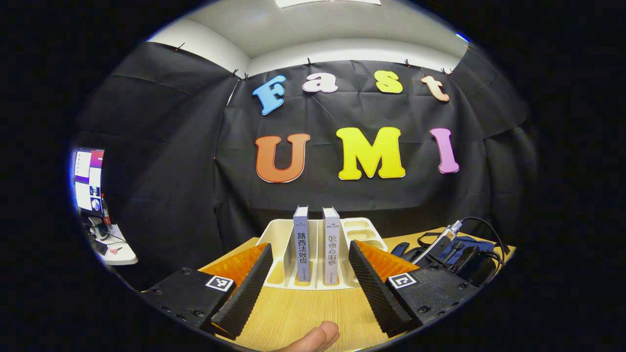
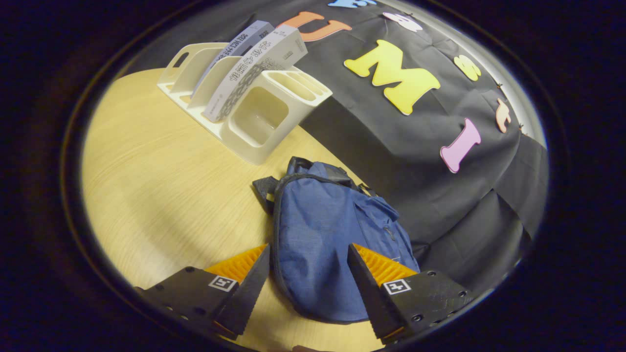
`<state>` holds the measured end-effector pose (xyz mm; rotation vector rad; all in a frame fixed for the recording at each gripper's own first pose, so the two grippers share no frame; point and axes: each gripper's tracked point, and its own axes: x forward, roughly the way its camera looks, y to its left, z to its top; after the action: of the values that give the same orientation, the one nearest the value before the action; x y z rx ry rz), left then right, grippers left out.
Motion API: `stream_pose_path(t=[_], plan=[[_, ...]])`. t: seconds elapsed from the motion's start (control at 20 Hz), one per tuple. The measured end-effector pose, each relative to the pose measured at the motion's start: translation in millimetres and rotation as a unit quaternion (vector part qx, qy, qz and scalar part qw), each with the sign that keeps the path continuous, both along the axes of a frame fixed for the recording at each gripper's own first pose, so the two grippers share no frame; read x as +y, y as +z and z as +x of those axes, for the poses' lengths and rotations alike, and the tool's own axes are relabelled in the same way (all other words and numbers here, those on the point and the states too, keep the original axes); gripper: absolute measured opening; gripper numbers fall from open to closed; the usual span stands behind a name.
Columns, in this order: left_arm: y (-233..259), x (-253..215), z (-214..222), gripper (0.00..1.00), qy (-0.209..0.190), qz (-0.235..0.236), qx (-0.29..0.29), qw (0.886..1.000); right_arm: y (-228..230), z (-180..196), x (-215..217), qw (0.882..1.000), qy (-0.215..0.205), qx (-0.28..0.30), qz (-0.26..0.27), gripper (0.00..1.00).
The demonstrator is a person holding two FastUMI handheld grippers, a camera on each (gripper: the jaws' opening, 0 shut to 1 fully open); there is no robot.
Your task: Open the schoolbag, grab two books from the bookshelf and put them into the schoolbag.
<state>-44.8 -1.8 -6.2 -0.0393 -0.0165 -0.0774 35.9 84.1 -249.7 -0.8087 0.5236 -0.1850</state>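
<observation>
Blue fabric schoolbag is lying flat and zipped on the wooden table, just beside the white bookshelf; likely soft and floppy, best taken at the zipper. Right gripper is hovering above it, fingers apart. Left gripper is facing two upright books, fingers apart, holding nothing.

Right gripper above the schoolbag
Its jaws stand apart over the zipped blue bag on the wooden table; two books lean in the white bookshelf beyond.
</observation>
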Motion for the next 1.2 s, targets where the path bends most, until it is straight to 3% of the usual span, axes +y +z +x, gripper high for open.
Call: stream_pose_path(t=[0.05,0.2,0.25,0.3,0.35,0.4,0.45,0.6,0.65,0.85,1.0,1.2], plan=[[0,-1,0,0.99,-0.002,-0.002,0.000,1.000,0,-2,0,1.000,-0.005,0.003,-0.002,0.96],[-1,-2,1,0.99,-0.009,-0.005,0.001,1.000,28,-8,2,0.999,-0.013,-0.029,-0.023,0.71],[-2,-2,1,0.99,-0.011,-0.007,0.002,1.000,40,-12,4,0.999,-0.012,-0.043,-0.029,0.77],[-3,-3,1,0.98,-0.013,-0.009,0.005,1.000,50,-13,7,0.998,-0.009,-0.052,-0.030,0.70],[-5,-6,1,0.98,-0.017,-0.012,0.007,1.000,58,-11,7,0.998,-0.009,-0.062,-0.029,0.70],[-7,-5,2,0.99,-0.018,-0.012,0.010,1.000,63,-6,4,0.997,-0.013,-0.066,-0.032,0.70],[-8,-3,3,0.98,-0.015,-0.013,0.013,1.000,64,-1,-2,0.997,-0.020,-0.064,-0.038,0.77],[-14,-1,8,0.99,-0.006,-0.024,0.022,0.999,56,25,-19,0.998,-0.036,-0.055,-0.019,0.76],[-17,-3,8,0.99,-0.008,-0.026,0.026,0.999,56,27,-22,0.998,-0.038,-0.052,-0.007,0.54],[-23,-1,15,0.99,0.009,-0.003,0.029,1.000,77,34,-28,0.996,-0.008,-0.069,0.064,0.12],[-27,1,20,0.99,0.018,-0.007,0.037,0.999,93,40,-41,0.990,0.009,-0.068,0.125,0.05],[-36,8,33,0.99,0.030,-0.023,0.061,0.997,126,50,-58,0.976,0.035,-0.084,0.197,0.05]])
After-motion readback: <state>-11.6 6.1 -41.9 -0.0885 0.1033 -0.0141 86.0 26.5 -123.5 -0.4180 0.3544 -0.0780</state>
